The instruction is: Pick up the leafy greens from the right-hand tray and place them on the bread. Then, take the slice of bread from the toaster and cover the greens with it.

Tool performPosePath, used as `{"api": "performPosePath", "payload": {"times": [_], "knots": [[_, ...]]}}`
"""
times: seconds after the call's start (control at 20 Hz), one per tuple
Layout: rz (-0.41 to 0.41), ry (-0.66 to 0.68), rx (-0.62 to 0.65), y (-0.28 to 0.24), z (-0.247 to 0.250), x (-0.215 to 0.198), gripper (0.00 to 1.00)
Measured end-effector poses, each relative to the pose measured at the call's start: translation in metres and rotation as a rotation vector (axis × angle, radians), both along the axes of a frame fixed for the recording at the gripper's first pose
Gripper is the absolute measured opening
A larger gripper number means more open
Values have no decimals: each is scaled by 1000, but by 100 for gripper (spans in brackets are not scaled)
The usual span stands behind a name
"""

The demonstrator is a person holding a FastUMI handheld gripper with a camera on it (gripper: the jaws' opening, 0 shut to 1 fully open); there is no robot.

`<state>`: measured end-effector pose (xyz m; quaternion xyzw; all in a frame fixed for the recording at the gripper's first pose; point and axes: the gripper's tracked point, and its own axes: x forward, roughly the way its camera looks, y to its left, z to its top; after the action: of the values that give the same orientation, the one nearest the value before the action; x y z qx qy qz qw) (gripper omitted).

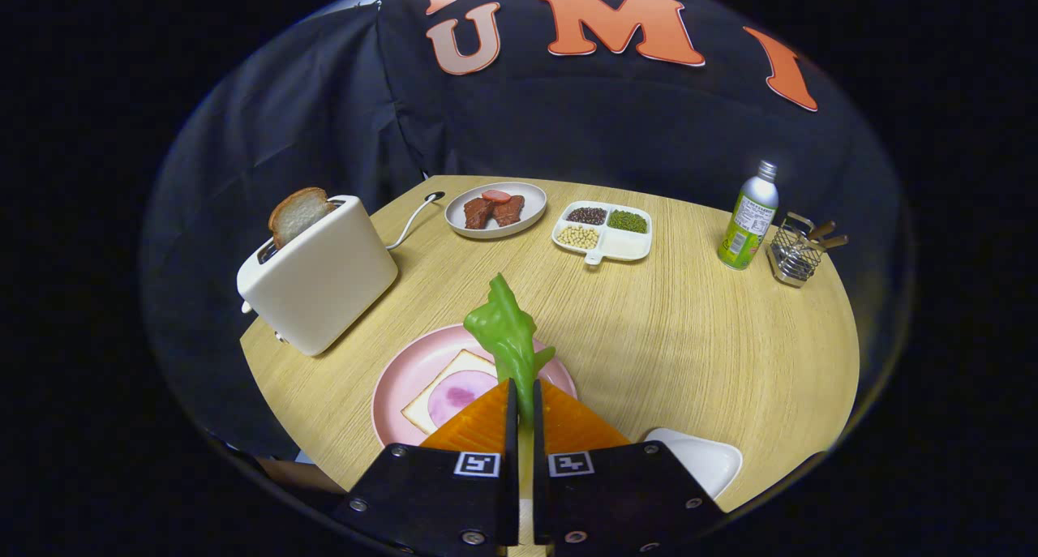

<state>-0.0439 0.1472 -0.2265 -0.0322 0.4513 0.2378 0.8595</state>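
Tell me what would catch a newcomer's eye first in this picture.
The bright greens stand out first, pinched in the hand-held gripper and sticking up above the pink plate, which holds bread with a slice of ham. Next comes the white toaster, beyond the plate on the table, with a bread slice poking from its slot.

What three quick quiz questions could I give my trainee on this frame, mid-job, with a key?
1. True or false: the gripper is shut on the leafy greens.
2. Where is the second slice of bread? A) in the toaster B) on the pink plate C) on the divided tray
3. What lies on the pink plate's bread just ahead of the fingers?

Key: 1 true. 2 A. 3 a round pink slice of ham.
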Motion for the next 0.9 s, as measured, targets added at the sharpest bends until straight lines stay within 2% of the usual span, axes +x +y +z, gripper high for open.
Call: {"api": "performPosePath", "payload": {"times": [0.25, 0.65, 0.9], "knots": [[62, -30, -86, 9, -18, -1, 7], [167, 25, -109, 42, -41, -24, 8], [206, 72, -100, 54, -46, -36, 16]]}}
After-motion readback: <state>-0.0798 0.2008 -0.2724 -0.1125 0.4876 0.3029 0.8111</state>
